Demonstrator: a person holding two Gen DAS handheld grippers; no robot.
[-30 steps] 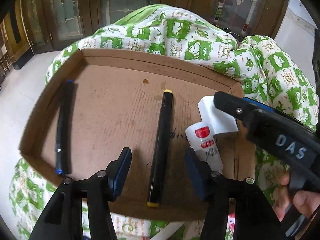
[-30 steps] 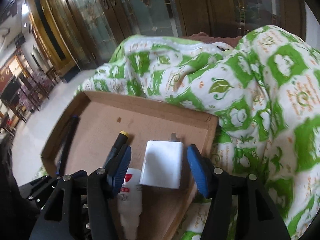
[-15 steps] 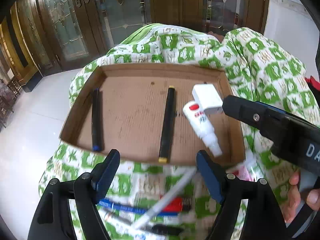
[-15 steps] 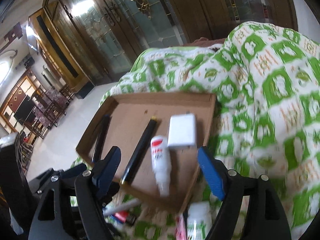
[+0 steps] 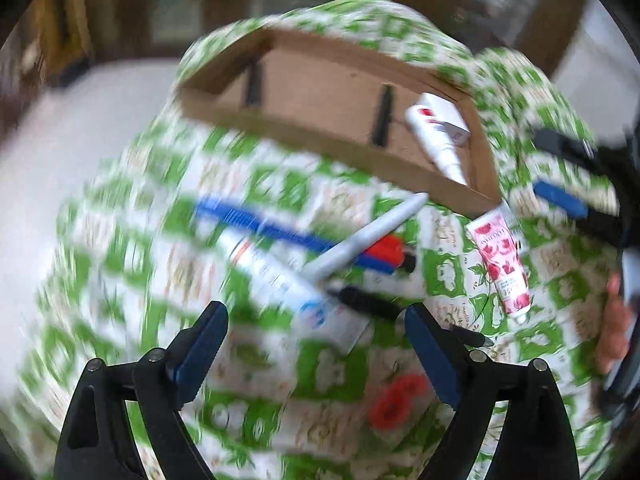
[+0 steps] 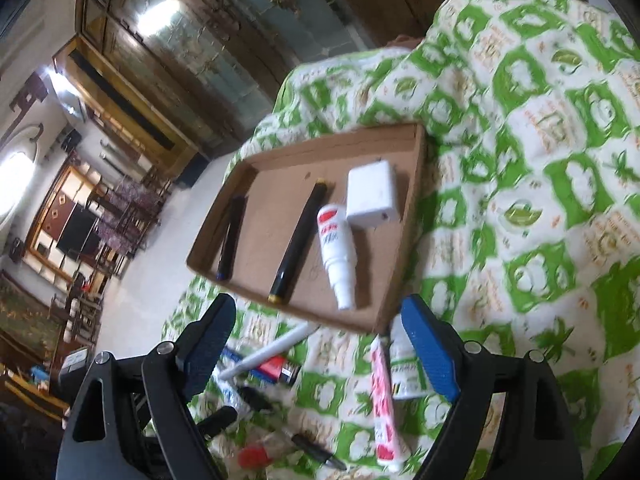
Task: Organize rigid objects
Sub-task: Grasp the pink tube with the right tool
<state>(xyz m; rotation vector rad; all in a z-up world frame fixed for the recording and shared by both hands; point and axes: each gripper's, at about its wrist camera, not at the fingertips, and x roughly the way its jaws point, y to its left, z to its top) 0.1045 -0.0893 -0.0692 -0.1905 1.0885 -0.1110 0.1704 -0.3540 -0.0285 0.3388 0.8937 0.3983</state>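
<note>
Motion blur smears the toothpaste tube and blue comb; lettering unreadable.

The right gripper has just been opening, nothing between its blue pads. Beyond the tips a cardboard tray holds two dark pens, a white bottle and a white charger; a pink tube lies below, near the right finger
</note>
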